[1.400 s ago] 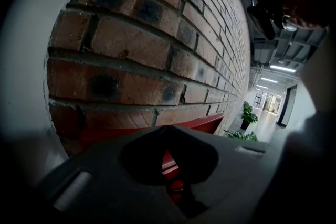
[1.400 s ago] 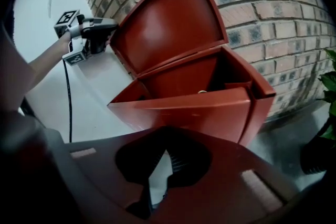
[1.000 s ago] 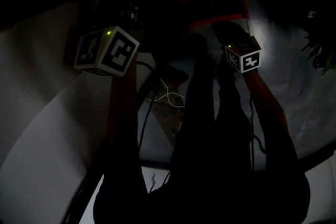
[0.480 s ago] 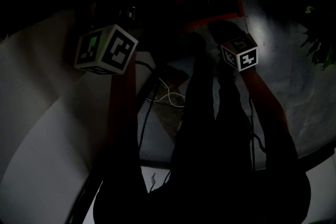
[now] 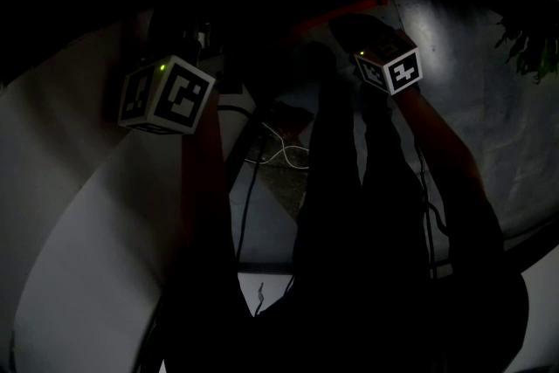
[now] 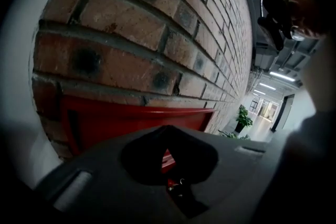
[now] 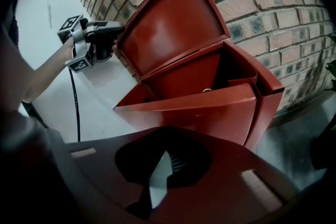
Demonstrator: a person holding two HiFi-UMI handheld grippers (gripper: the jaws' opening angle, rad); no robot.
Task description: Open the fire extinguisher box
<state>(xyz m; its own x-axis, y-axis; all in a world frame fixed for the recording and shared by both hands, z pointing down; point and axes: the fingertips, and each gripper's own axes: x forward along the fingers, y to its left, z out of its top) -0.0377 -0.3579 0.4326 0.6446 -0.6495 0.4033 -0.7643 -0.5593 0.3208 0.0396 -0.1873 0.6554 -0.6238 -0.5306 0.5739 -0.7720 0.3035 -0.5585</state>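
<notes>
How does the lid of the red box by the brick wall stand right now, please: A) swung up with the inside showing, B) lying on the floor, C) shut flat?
A: the right gripper view shows the lid tilted up toward the brick wall, with the inside of the red box open to view.

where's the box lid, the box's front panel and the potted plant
box lid (image 7: 173, 23), right gripper view, middle of its inner face
front panel (image 7: 210, 113), right gripper view, centre of its outer face
potted plant (image 6: 242, 115), left gripper view, its leaves
</notes>
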